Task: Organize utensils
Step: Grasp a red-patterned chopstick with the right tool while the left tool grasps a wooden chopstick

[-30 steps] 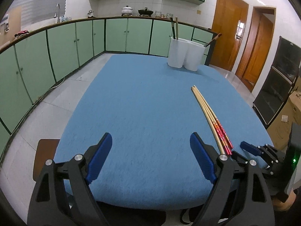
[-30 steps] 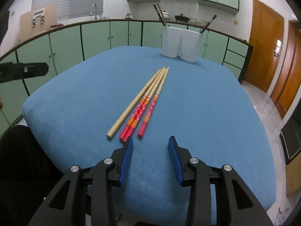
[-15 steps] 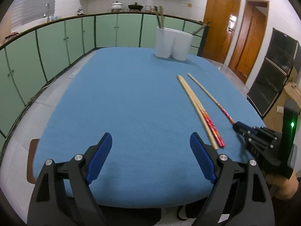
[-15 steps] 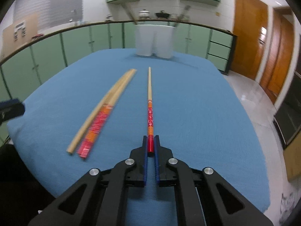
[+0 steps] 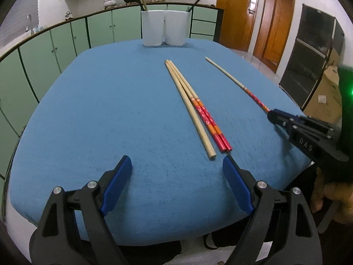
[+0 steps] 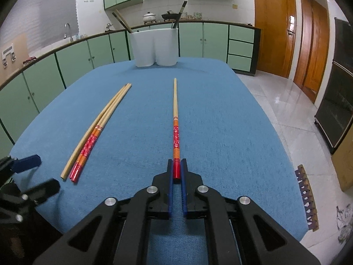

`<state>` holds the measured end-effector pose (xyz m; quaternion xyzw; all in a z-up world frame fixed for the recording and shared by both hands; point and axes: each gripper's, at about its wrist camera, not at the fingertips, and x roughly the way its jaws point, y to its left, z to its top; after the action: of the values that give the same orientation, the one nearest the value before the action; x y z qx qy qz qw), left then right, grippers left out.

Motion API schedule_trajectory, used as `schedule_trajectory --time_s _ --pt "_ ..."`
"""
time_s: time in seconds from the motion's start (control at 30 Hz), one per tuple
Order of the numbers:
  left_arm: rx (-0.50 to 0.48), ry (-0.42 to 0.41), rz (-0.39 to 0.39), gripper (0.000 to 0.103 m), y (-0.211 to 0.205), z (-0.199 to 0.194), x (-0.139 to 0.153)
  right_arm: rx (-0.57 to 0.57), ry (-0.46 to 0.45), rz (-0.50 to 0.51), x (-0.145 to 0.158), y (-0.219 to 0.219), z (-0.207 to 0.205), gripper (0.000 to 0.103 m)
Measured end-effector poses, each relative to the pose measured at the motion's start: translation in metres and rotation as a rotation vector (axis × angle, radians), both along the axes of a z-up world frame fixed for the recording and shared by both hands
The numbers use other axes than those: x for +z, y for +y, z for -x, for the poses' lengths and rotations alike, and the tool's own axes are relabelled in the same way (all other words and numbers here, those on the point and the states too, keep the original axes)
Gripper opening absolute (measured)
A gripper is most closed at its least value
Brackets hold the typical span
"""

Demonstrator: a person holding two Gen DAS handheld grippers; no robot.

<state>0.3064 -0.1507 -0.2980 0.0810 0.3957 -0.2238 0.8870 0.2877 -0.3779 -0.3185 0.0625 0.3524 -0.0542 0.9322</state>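
At the far edge of the blue-covered table (image 6: 220, 119) stands a white two-compartment holder (image 6: 154, 46). Its left compartment holds dark and pale sticks (image 6: 121, 21) leaning to the left, and its right compartment holds a dark-handled utensil (image 6: 179, 14) leaning to the right; what kind of utensil cannot be told.

Both grippers reach in from the near edge of the table and point down at a slant toward the cloth. The right gripper (image 6: 177, 172) has its blue-padded jaws pressed narrow onto the red end of a single chopstick (image 6: 175, 119). In the left wrist view this gripper (image 5: 272, 114) sits at the right side of the table with a hand (image 5: 331, 196) behind it. The left gripper (image 5: 176, 181) hovers over the near edge with its jaws spread wide and nothing between them.

The gripped chopstick runs lengthwise straight away from the right gripper, its pale tapered tip pointing toward the holder. Whether its far end rests on the cloth cannot be told. Well to its left lie three more chopsticks (image 6: 97, 130) bundled side by side on the cloth: one plain pale one and two with red and orange ends. Their long axis slants from near left to far right, thick ends toward the near edge, just ahead of the left gripper's right finger (image 5: 236, 187).
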Motion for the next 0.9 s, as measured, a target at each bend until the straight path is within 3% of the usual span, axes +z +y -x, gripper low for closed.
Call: schedule_trajectory --time_s 0.27,0.33,0.43,0.53,0.6,0.67,0.9 --pt "0.052 -0.021 -0.033 0.082 -0.003 -0.008 -0.002 0.001 -0.004 -0.012 -0.001 -0.001 0.003 0.006" --pt "0.073 -0.03 -0.028 0.078 -0.001 -0.011 -0.002 0.001 -0.004 -0.01 -0.001 -0.001 0.003 0.006" --pt "0.092 -0.034 -0.003 0.066 0.003 -0.016 -0.001 0.002 -0.005 -0.008 -0.001 0.0 0.002 0.006" --pt "0.09 -0.046 0.009 0.045 0.001 -0.021 0.0 0.006 -0.006 0.003 -0.002 0.002 0.001 0.006" --pt "0.102 -0.05 0.02 0.018 0.001 -0.024 0.001 0.01 -0.007 0.018 -0.002 0.005 0.001 0.006" --pt "0.136 -0.052 0.025 0.009 0.003 -0.025 0.0 0.014 -0.008 0.034 -0.002 0.008 0.001 0.007" --pt "0.262 -0.059 0.016 0.008 0.021 -0.026 0.001 0.064 -0.019 0.082 -0.002 0.022 0.004 0.007"
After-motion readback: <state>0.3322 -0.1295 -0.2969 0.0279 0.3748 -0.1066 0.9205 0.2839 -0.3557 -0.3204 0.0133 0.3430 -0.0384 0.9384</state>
